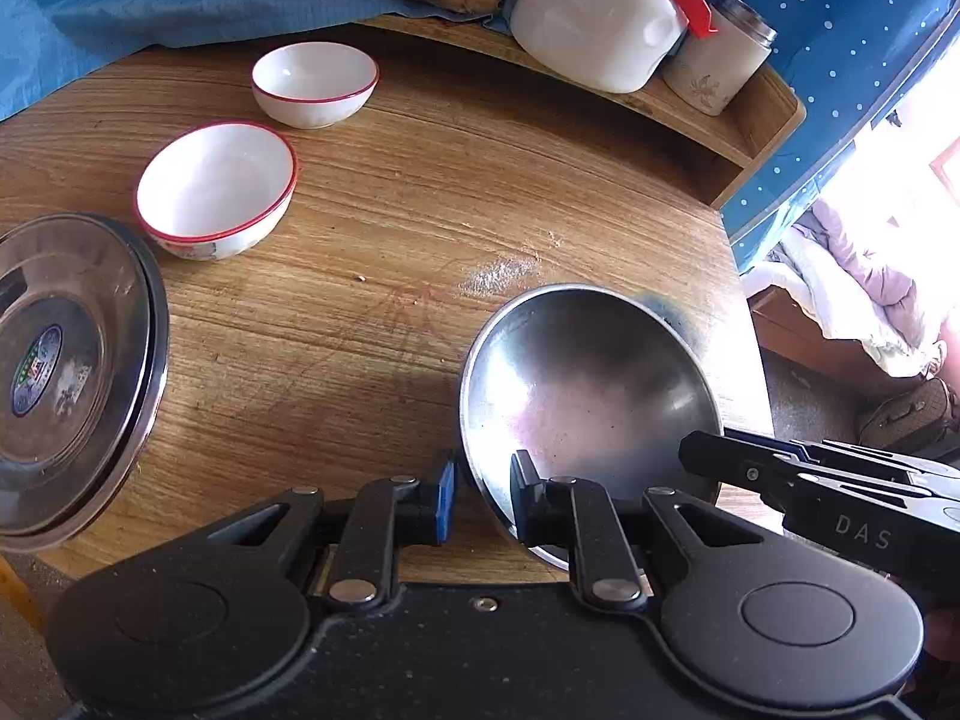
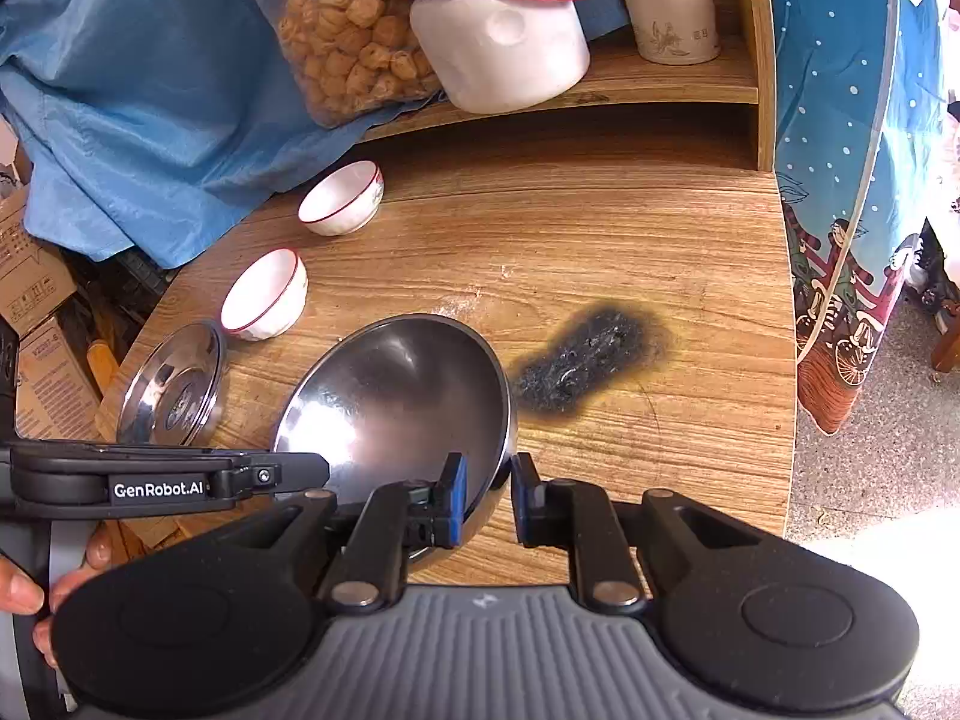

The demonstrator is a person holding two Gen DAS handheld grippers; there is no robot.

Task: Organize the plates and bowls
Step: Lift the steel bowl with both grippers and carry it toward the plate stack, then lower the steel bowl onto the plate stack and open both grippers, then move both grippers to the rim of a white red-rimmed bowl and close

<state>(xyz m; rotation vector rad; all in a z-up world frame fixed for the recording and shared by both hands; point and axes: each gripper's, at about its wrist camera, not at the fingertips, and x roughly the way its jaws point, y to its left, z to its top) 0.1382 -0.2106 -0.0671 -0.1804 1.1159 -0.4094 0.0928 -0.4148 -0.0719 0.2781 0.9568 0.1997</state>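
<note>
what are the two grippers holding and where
Both hold the steel bowl by its rim: the left gripper on its left edge, the right gripper on its right.

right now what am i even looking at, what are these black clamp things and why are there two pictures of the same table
These are not a robot's. A person holds a hand-held gripper in each hand, and each carries a camera looking forward along its two fingers. So one picture is from the left gripper, the other from the right gripper. Both clamp the rim of the same steel bowl, one on each side, with one finger inside and one outside it. On the wooden table are also two white bowls with red rims, the nearer bowl and the farther bowl, a stack of steel plates and a burn mark. On the shelf behind stand a white jug and a bag of snacks.
</note>
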